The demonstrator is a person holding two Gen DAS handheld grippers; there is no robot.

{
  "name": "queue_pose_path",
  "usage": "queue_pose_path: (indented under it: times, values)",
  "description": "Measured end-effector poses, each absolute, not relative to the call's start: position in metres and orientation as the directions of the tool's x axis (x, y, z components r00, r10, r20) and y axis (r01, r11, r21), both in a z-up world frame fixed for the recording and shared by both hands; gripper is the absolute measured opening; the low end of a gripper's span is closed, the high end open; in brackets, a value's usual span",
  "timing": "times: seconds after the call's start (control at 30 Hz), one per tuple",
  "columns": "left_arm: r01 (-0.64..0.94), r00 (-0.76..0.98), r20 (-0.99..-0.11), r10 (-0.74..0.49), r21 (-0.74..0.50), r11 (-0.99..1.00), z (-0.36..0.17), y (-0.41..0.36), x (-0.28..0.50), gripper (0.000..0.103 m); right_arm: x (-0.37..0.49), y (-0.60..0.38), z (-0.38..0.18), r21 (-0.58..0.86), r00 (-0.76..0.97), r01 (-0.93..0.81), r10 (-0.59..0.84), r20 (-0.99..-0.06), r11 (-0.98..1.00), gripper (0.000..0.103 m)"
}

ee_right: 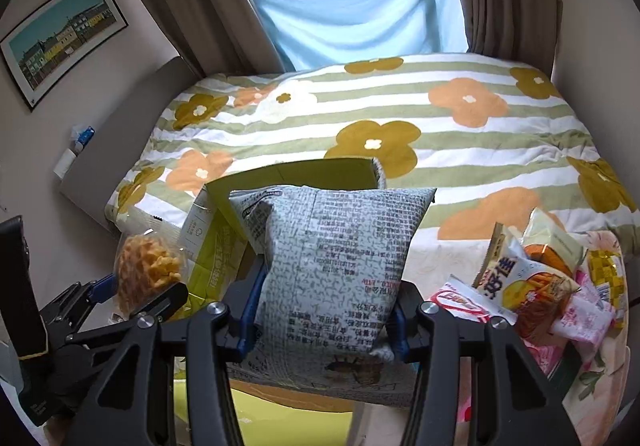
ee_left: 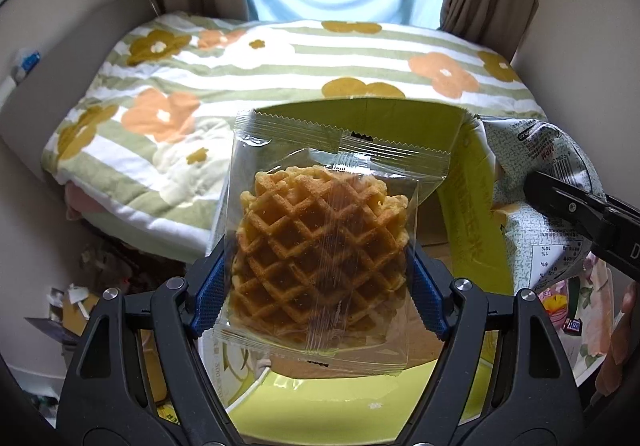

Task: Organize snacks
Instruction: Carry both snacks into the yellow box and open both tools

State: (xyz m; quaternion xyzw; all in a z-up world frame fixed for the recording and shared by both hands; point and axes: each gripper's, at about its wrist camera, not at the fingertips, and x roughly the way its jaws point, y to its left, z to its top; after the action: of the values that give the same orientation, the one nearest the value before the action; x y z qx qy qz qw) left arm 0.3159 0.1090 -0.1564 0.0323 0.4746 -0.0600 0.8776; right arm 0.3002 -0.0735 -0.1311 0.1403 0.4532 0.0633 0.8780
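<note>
My left gripper (ee_left: 316, 286) is shut on a clear-wrapped waffle (ee_left: 320, 246) and holds it above an open yellow-green cardboard box (ee_left: 472, 206). The waffle also shows in the right wrist view (ee_right: 146, 270), at the left. My right gripper (ee_right: 324, 318) is shut on a pale grey-green snack bag with printed text (ee_right: 336, 262), held upright over the same box (ee_right: 216, 246). In the left wrist view the bag (ee_left: 536, 182) and a right finger (ee_left: 580, 214) appear at the right, beside the box.
A pile of snack packets (ee_right: 536, 286) lies on a floral cloth at the right. A bed with a flowered striped quilt (ee_right: 400, 118) fills the background, a window with blue cloth (ee_right: 360, 6) behind it. Clutter lies on the floor at left (ee_left: 80, 306).
</note>
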Motion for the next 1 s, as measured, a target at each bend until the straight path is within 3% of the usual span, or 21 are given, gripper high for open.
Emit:
queue_pose_path:
  times: [0.13,0.23,0.37,0.87,0.97,1.0]
  values:
    - [0.132,0.52,-0.848,-0.101,-0.038,0.991,-0.174,0.112,0.325,0.079,0.308,-0.076,-0.141,0.3,0.563,0.027,0.234,-0.793,0.954,0.047]
    - [0.143,0.531,-0.841,-0.102,-0.03,0.989,-0.177,0.109,0.322,0.103,0.311,-0.079,-0.144,0.298,0.554,0.02,0.238,-0.798,0.954,0.047]
    - [0.152,0.525,-0.848,-0.072,0.01,0.988,-0.183,0.101,0.319,0.103,0.314,-0.081,-0.148,0.304,0.539,0.015,0.249,-0.805,0.953,0.047]
    - [0.065,0.516,-0.855,-0.055,-0.024,0.998,-0.183,0.128,0.286,0.103,0.343,-0.049,-0.168,0.247,0.485,-0.126,0.276,-0.83,0.961,0.048]
    - [0.055,0.521,-0.852,-0.046,-0.021,0.998,-0.18,0.132,0.284,0.103,0.35,-0.04,-0.173,0.243,0.465,-0.175,0.297,-0.834,0.954,0.057]
    - [0.053,0.523,-0.851,-0.047,-0.023,0.998,-0.178,0.133,0.283,0.103,0.351,-0.038,-0.175,0.236,0.455,-0.182,0.295,-0.841,0.955,0.069]
